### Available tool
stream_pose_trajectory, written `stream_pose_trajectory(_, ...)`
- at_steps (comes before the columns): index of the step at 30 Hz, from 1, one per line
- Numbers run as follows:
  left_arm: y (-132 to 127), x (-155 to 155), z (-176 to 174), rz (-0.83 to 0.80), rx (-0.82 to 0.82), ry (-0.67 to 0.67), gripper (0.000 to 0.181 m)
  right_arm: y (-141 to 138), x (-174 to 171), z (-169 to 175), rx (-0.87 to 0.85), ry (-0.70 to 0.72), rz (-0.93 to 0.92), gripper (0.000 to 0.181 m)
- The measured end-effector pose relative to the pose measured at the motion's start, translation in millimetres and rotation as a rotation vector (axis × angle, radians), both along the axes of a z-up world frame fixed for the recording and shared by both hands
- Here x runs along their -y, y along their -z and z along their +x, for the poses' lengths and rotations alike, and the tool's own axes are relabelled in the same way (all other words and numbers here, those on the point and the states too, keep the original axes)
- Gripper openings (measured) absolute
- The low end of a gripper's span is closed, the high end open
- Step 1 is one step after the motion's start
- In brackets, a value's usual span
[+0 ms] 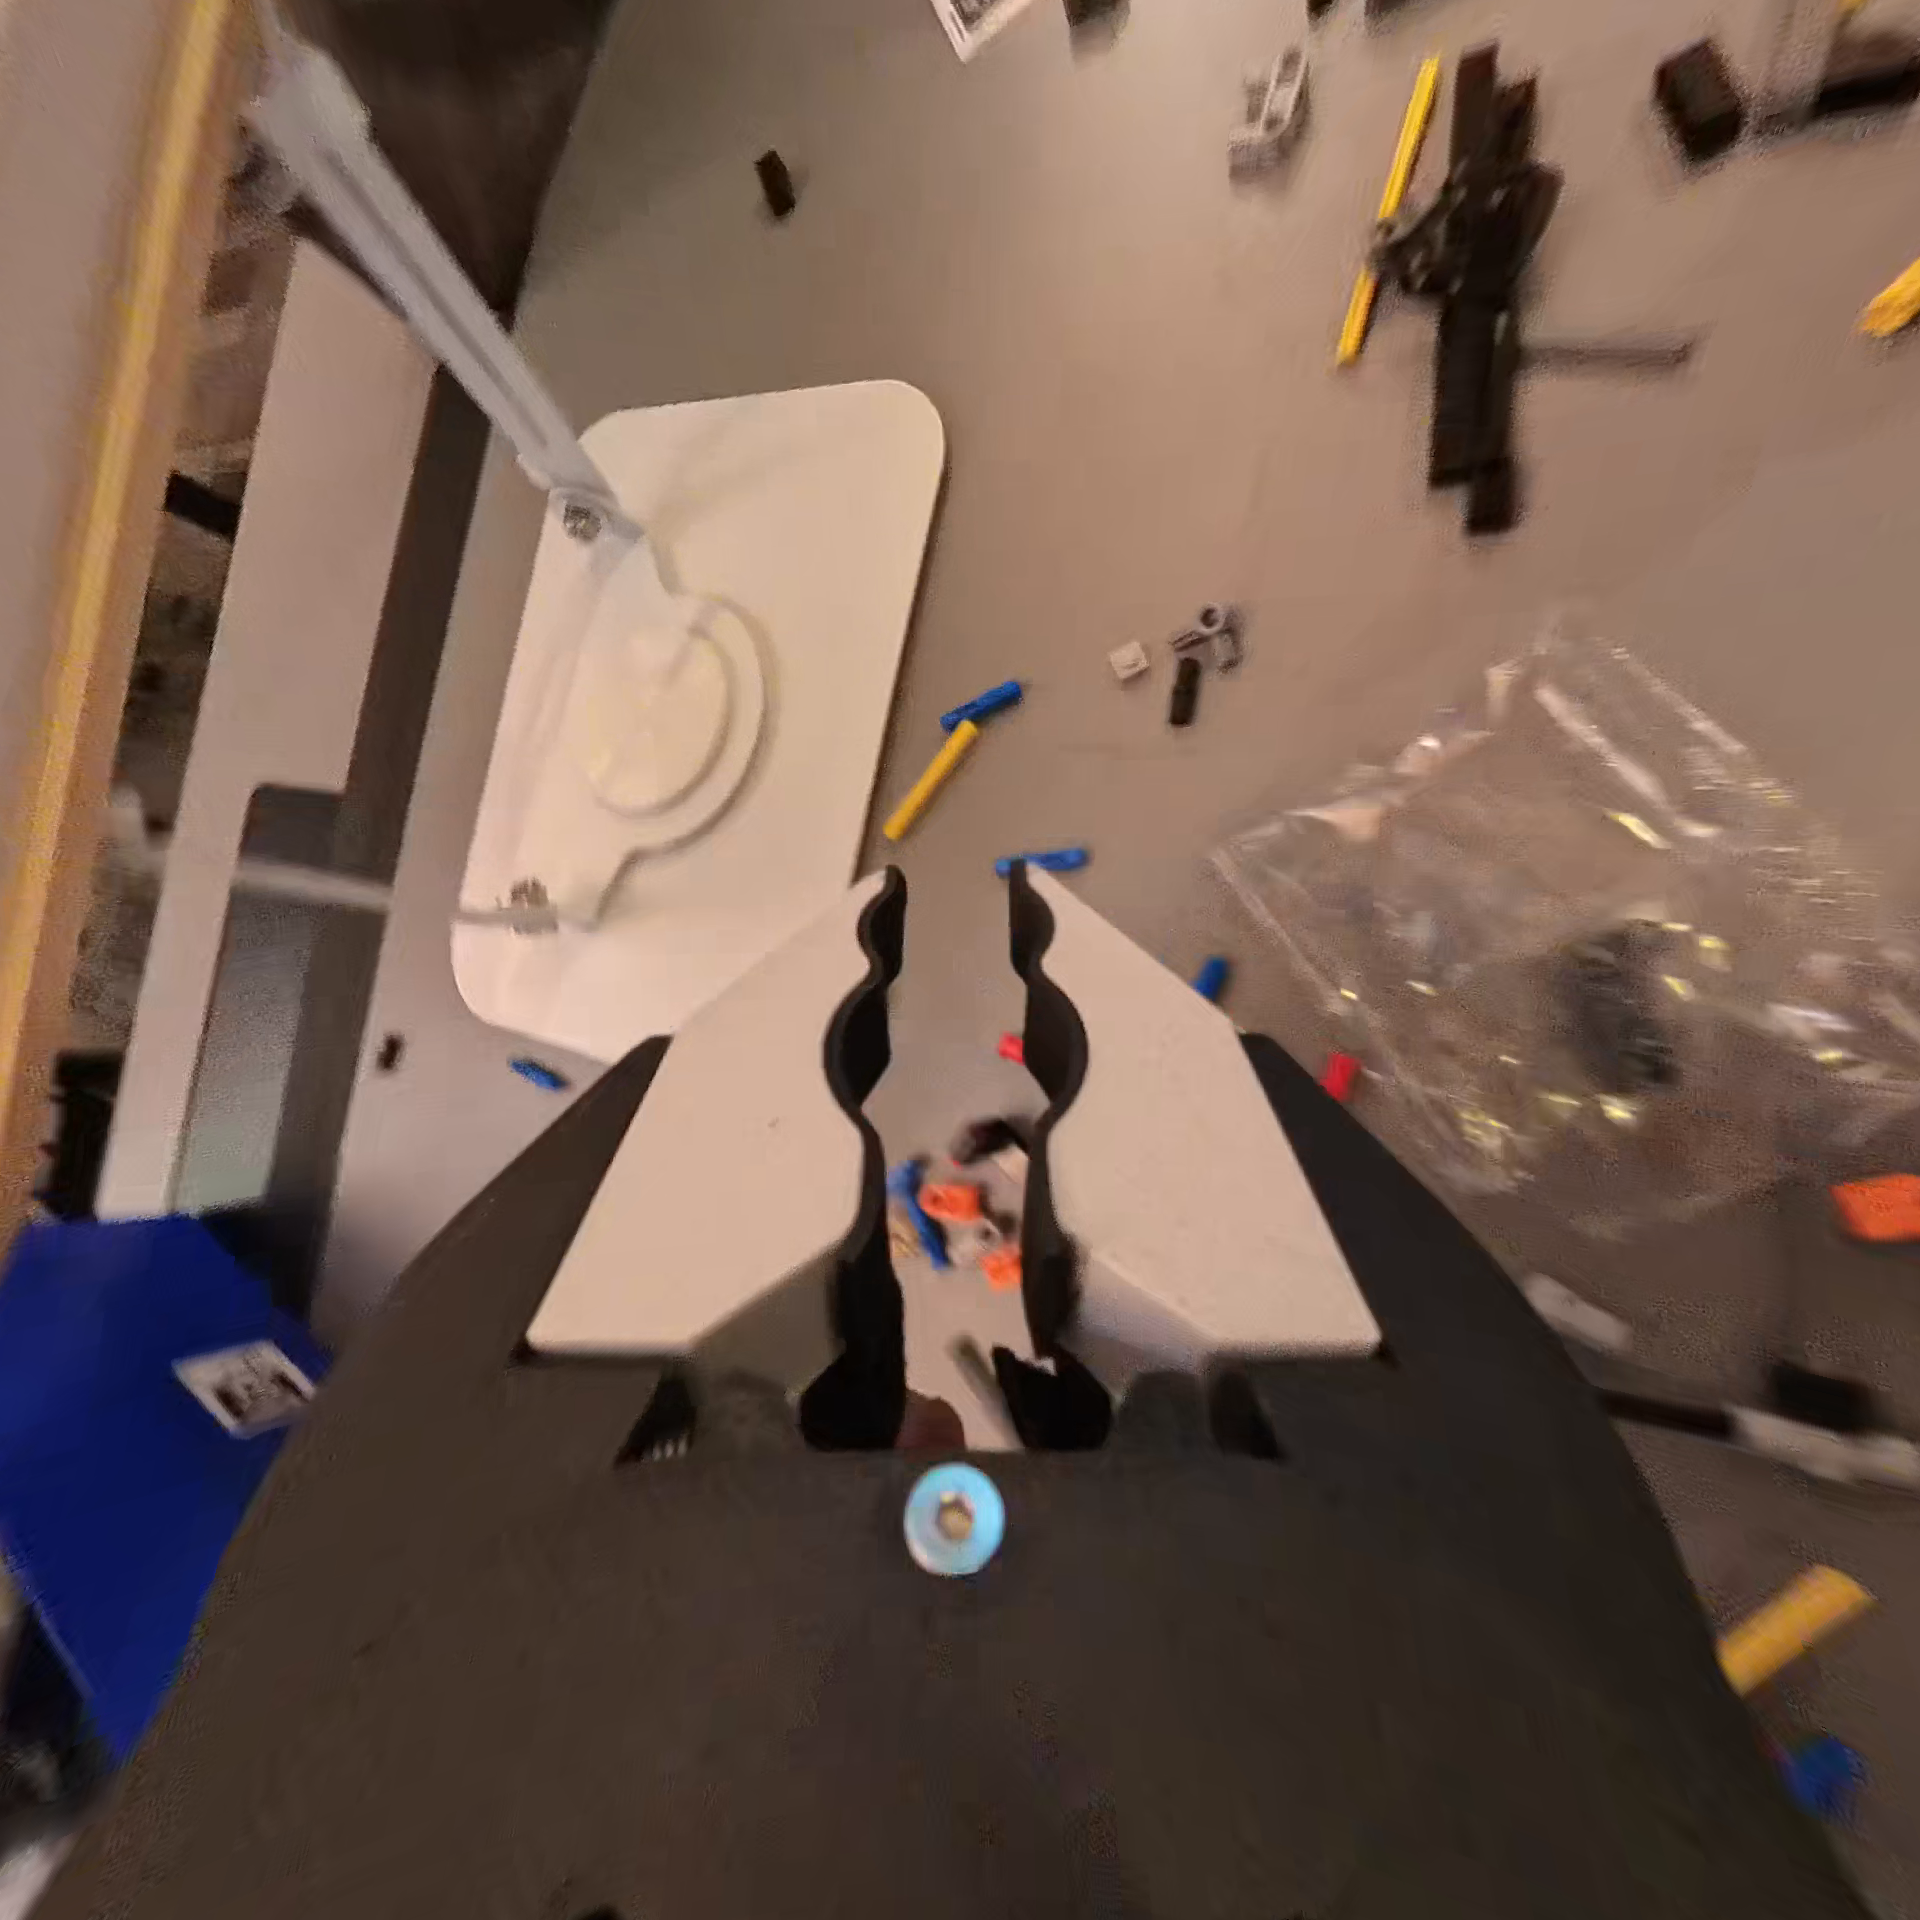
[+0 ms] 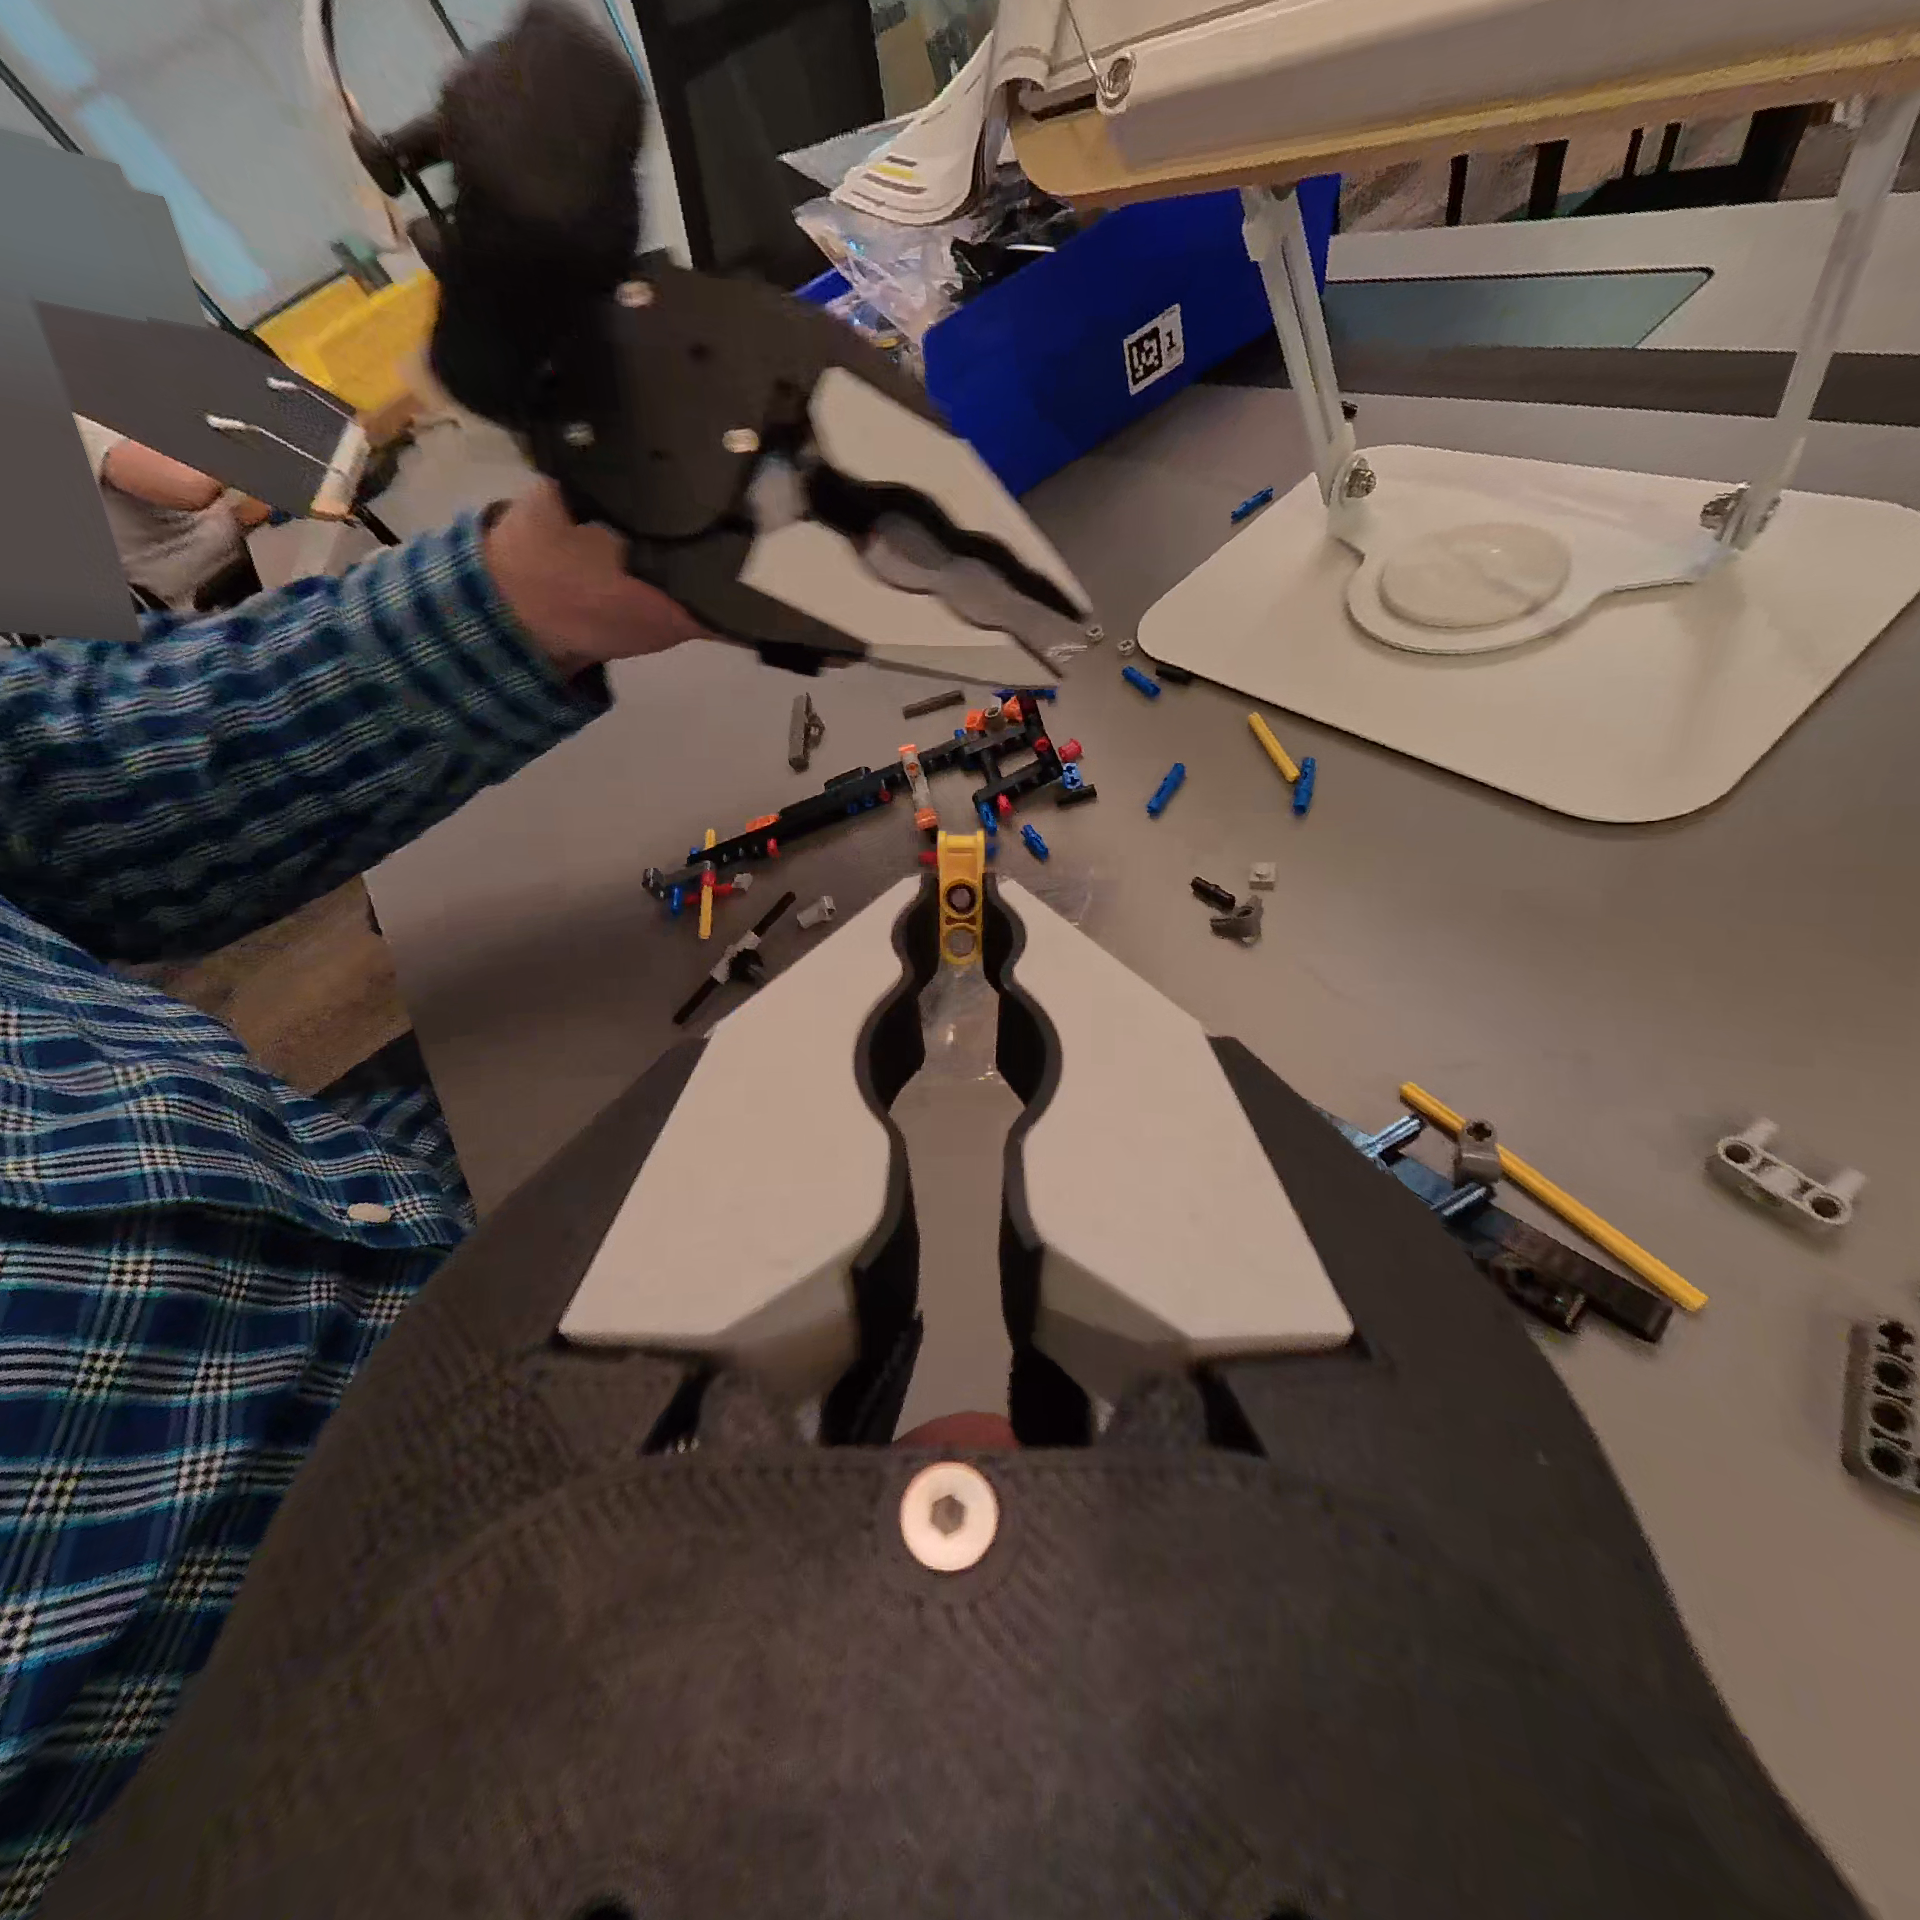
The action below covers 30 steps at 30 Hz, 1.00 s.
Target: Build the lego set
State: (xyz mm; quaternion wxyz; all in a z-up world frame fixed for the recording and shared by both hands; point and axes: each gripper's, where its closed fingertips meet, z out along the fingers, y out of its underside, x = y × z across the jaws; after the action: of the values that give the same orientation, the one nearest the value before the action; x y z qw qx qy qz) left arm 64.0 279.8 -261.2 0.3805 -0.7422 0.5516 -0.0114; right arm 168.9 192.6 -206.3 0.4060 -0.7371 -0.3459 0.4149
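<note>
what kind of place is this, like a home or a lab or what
Probably a lab or workshop bench, not a home: a grey worktable strewn with lego parts, a blue storage bin bearing a printed marker tag, and a white stand holding a raised board.

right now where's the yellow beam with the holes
In the right wrist view, the yellow beam is pinched between the right gripper fingertips, above the grey table, just short of the black assembly.

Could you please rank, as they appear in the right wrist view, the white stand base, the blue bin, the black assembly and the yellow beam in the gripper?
1. white stand base
2. blue bin, farther off, so its true size is unsure
3. black assembly
4. yellow beam, pinched by the right gripper
</note>
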Motion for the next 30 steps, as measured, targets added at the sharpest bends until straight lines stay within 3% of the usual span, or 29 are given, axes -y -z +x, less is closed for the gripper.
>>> stream_pose_trajectory(1,4.2,-10.9,6.3,-0.008,-0.041,0.043,0.016,0.1,0.7,-0.3,-0.006,-0.003,-0.001,0.005)
stream_pose_trajectory(8,57.4,-43.1,24.2,-0.161,-0.175,0.246,0.013,-2.2,1.5,4.7,-0.037,-0.009,0.009,0.005)
stream_pose_trajectory(20,65.7,-44.7,27.9,-0.319,0.016,0.224,0.001,-7.5,-4.4,12.7,-0.095,-0.01,-0.002,0.005)
stream_pose_trajectory(24,59.2,-38.9,19.7,-0.292,0.054,0.186,0.001,-9.3,-5.0,9.6,-0.085,-0.016,0.008,0.005)
stream_pose_trajectory(30,0.2,-16.6,-0.7,-0.252,0.345,0.066,0.001,-9.2,-5.2,-10.1,-0.017,-0.053,0.056,0.005)
